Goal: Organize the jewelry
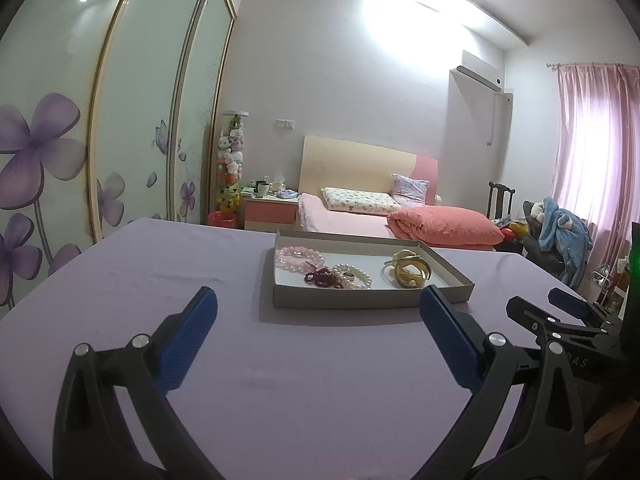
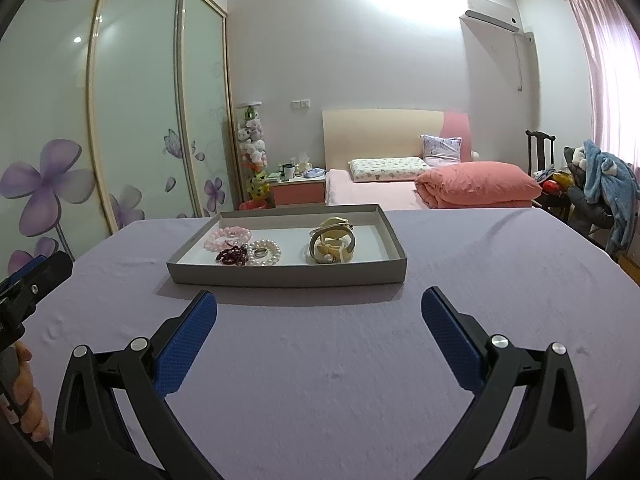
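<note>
A shallow grey tray (image 1: 360, 300) (image 2: 280, 278) rests on the lilac tablecloth. Inside lie a pink bead bracelet (image 1: 300, 258) (image 2: 227, 237), a dark red bead bracelet (image 1: 320, 278) (image 2: 232, 256), a white pearl bracelet (image 1: 354, 276) (image 2: 264, 253) with a small ring on it, and gold bangles (image 1: 408, 272) (image 2: 332, 242). My left gripper (image 1: 318, 304) hangs open just short of the tray's near wall, nothing between its fingers. My right gripper (image 2: 319, 306) is open too, a little nearer than the tray. In the left wrist view the right gripper (image 1: 560, 308) shows at the right.
The lilac table surface (image 2: 320, 380) spreads wide around the tray. A wardrobe (image 1: 120, 120) with flower-printed sliding doors stands left. Behind the table are a bed (image 1: 400, 216) with pillows, a nightstand (image 1: 268, 208) and a chair with clothes (image 2: 600, 192). A hand (image 2: 28, 392) shows at the left edge.
</note>
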Demonstrator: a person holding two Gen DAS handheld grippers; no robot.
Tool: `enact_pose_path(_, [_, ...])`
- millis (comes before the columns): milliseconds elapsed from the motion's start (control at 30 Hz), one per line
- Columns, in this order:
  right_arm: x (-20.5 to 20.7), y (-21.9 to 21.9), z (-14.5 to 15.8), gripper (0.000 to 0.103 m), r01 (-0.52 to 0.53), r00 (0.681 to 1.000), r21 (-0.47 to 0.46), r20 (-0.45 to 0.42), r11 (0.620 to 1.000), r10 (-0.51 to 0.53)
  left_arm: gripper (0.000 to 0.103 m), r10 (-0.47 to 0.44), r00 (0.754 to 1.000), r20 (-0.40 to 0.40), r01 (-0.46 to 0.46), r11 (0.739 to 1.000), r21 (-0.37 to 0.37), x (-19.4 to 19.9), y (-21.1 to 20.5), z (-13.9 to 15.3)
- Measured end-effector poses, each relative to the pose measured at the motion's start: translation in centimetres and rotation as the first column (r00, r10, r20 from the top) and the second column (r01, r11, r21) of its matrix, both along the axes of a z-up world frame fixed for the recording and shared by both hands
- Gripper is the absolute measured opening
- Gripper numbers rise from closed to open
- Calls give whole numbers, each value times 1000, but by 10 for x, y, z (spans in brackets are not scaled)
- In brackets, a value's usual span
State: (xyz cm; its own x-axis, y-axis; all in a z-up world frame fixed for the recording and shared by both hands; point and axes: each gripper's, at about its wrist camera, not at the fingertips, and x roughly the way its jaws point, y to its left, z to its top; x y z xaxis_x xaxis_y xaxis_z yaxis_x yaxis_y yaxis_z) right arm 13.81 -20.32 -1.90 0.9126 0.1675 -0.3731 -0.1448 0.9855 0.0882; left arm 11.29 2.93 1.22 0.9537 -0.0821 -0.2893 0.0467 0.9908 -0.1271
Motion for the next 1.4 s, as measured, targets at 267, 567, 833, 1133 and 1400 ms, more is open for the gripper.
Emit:
enact_pose_path(267, [-1,-2,2,101,7,1000,1,5,1000,-7,99,-8,1000,-1,8,1000,-1,1,-4,3])
enact_pose_path(567, [0,-3,3,101,5,1000,2,2,1000,-5,99,-8,1000,-3,8,1000,-2,0,-4,2])
enact_pose_path(833, [1,-2,1,101,4,1000,4,-4,1000,-4,99,-17,1000,-5,17,1000,-1,1,-9,0])
enact_pose_path(1133, [1,-3,0,101,6,1000,5,-8,1000,-6,99,-21,1000,-13,21,1000,-3,3,-10,-3])
enact_pose_path(1400, [0,-4,0,101,8,1000,7,-8,1000,-8,99,-24,1000,-19,24,1000,-5,3,-11,-4])
